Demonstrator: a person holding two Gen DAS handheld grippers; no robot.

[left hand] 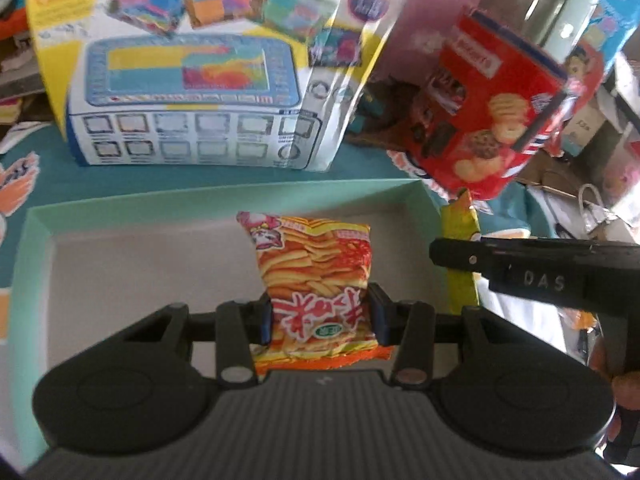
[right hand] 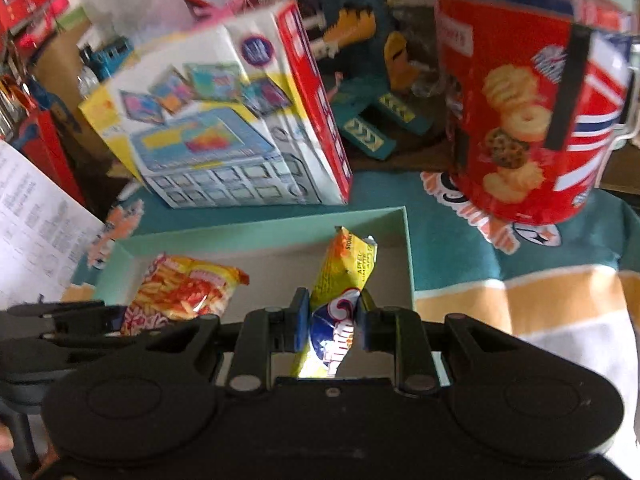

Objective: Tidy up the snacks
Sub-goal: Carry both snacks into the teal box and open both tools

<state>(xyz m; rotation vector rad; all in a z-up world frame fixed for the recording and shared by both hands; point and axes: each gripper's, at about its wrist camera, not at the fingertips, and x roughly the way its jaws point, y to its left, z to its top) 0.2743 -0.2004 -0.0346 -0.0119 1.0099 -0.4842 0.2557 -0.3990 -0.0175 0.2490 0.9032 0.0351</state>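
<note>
1. The left claw (left hand: 320,316) is seen clenched on an orange-and-red chip packet (left hand: 316,276), whose lower part is pinched between the two blue-padded fingers (left hand: 265,320).
2. That chip packet is held upright above the grey floor of a shallow mint-green box (left hand: 36,248), roughly at the middle of the box's width in the left wrist view.
3. The right claw (right hand: 330,320) is seen clenched on a yellow snack packet (right hand: 344,268) with a blue-and-white logo; the packet is squeezed narrow between the fingers (right hand: 301,320) and its top sticks up past them.
4. In the right wrist view the yellow packet is held over the right-hand part of the same box (right hand: 408,256), close to its right wall, with the chip packet (right hand: 180,292) to its left and apart from it.
5. In the left wrist view the right claw's black arm (left hand: 540,268) is seen reaching in from the right edge, with a strip of the yellow packet (left hand: 460,240) showing by the box's right wall.
6. The box is set on a surface covered with a teal printed cloth (right hand: 452,248).
7. Behind the box a white, yellow and blue toy carton (left hand: 192,92) is stood, leaning.
8. A red cookie tin (right hand: 528,112) is stood on the cloth to the right of the carton and beyond the box's far right corner.
9. Both views are slightly blurred.
</note>
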